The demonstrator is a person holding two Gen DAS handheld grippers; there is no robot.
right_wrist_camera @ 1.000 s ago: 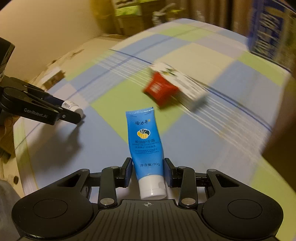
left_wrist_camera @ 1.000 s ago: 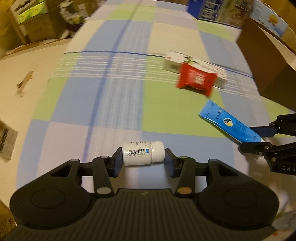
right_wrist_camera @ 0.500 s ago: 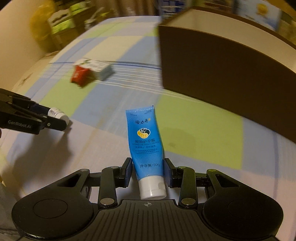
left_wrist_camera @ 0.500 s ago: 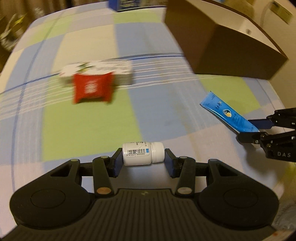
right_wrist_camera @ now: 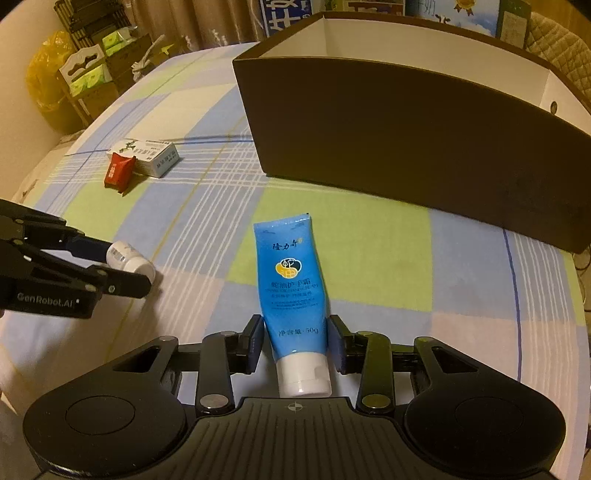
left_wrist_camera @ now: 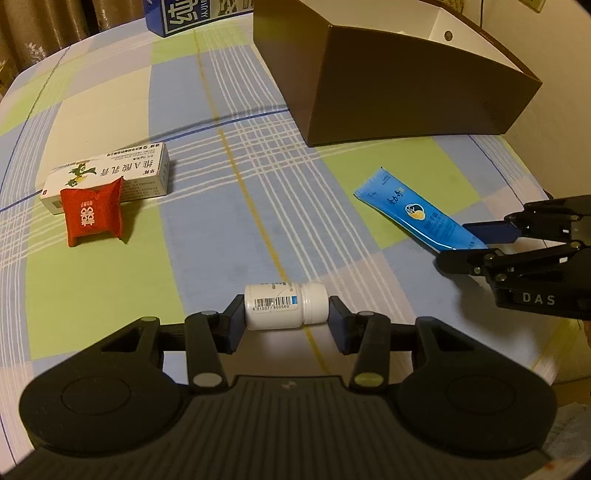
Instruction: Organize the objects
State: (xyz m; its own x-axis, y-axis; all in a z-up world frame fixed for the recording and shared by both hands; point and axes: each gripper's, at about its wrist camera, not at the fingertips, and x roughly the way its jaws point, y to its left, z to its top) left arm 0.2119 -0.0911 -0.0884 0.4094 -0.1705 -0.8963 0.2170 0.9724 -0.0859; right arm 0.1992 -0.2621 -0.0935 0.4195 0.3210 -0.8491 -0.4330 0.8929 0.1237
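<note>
My left gripper is shut on a small white pill bottle that lies sideways between its pads, just above the checked cloth. My right gripper is shut on a blue cream tube, white cap toward the camera. Each view shows the other gripper: the right gripper with the blue tube at the right, the left gripper with the bottle at the left. A brown open box with white inside stands ahead of the right gripper.
A white medicine carton lies on the cloth with a red packet leaning against it. A blue printed box stands at the table's far edge. Shelves and yellow bags stand beyond the table's left side.
Both grippers swung to the right, each keeping its hold; the brown box now fills more of both views and the carton and red packet have shifted left.
</note>
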